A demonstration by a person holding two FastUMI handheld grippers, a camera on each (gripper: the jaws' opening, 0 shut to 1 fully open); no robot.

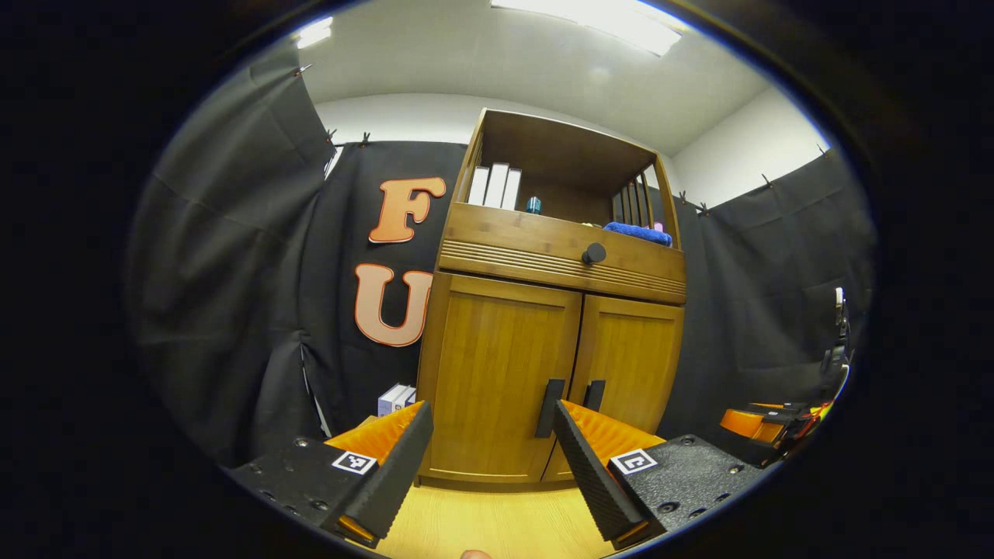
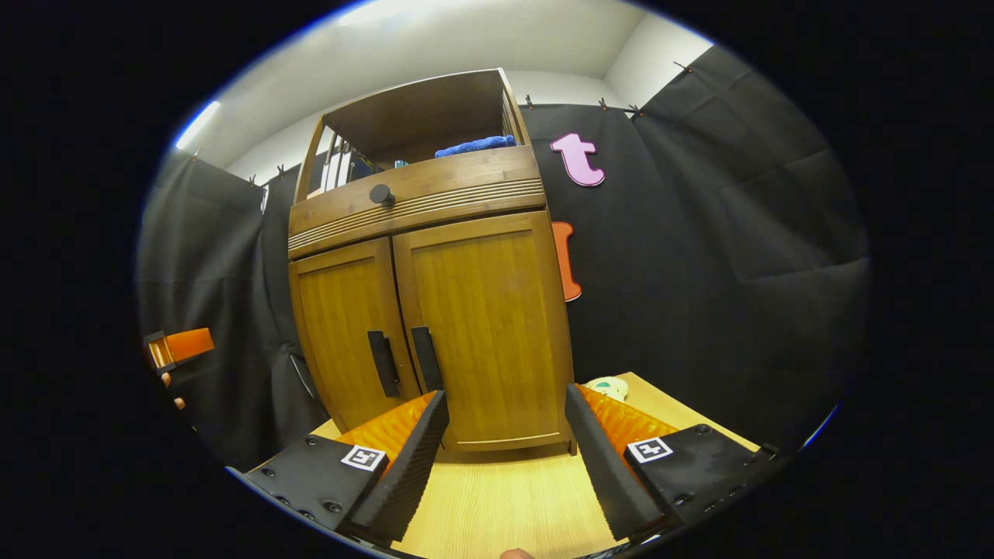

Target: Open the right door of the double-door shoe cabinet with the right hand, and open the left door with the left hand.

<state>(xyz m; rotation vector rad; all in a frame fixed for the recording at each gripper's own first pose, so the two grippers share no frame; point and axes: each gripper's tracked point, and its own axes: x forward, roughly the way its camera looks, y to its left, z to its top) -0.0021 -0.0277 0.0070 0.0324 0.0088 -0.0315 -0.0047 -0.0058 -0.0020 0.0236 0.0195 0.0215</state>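
A wooden shoe cabinet (image 1: pixel 551 256) stands on the table, both lower doors shut. The left door (image 1: pixel 497 373) carries a black vertical handle (image 1: pixel 550 407); the right door (image 1: pixel 633 357) has its own handle (image 1: pixel 594 394). My left gripper (image 1: pixel 493 450) is open, a short way in front of the left door, with nothing between its fingers. In the right gripper view the right door (image 2: pixel 481 326) and its handle (image 2: pixel 426 358) sit ahead, the left door (image 2: pixel 345 326) with its handle (image 2: pixel 384 363) beside it. My right gripper (image 2: pixel 509 442) is open and empty before the right door. The other gripper (image 2: pixel 177 347) shows far left.
A drawer with a round black knob (image 1: pixel 594 253) sits above the doors. The open shelf holds white boxes (image 1: pixel 495 186), a teal cup (image 1: pixel 533 205) and a blue cloth (image 1: pixel 638 233). Small boxes (image 1: pixel 396 399) lie left of the cabinet, a pale object (image 2: pixel 608 387) right of it. Wooden tabletop (image 2: pixel 497 497) lies in front.
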